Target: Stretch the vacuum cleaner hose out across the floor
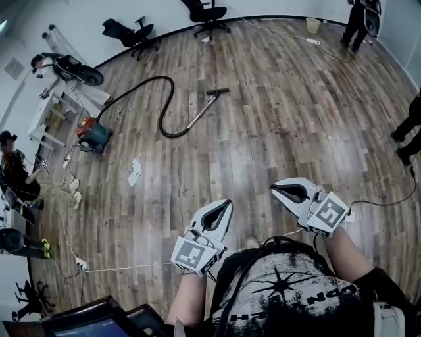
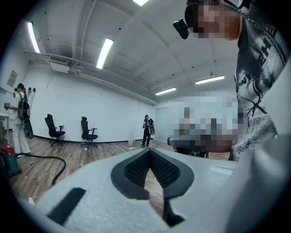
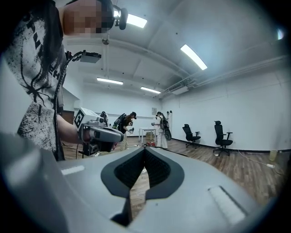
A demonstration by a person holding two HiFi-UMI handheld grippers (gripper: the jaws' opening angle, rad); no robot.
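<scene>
The vacuum cleaner (image 1: 92, 133) stands far off on the wood floor at the left. Its black hose (image 1: 164, 99) arcs away and loops back into a metal wand (image 1: 200, 113) that ends in a floor head (image 1: 218, 91). My left gripper (image 1: 227, 205) and right gripper (image 1: 275, 190) are held close to my body, well short of the hose. Both are shut with nothing in them. In the left gripper view the shut jaws (image 2: 148, 153) point across the room, with the hose (image 2: 50, 159) low at the left. The right gripper view shows its shut jaws (image 3: 144, 150) and the left gripper (image 3: 97, 132) beside them.
Two office chairs (image 1: 135, 33) (image 1: 209, 13) stand by the far wall. People stand at the left (image 1: 16, 174), top left and right edges. A white paper (image 1: 134, 172) lies on the floor. A power strip with a cable (image 1: 82, 264) lies at the near left. White desks (image 1: 49, 118) stand beside the vacuum.
</scene>
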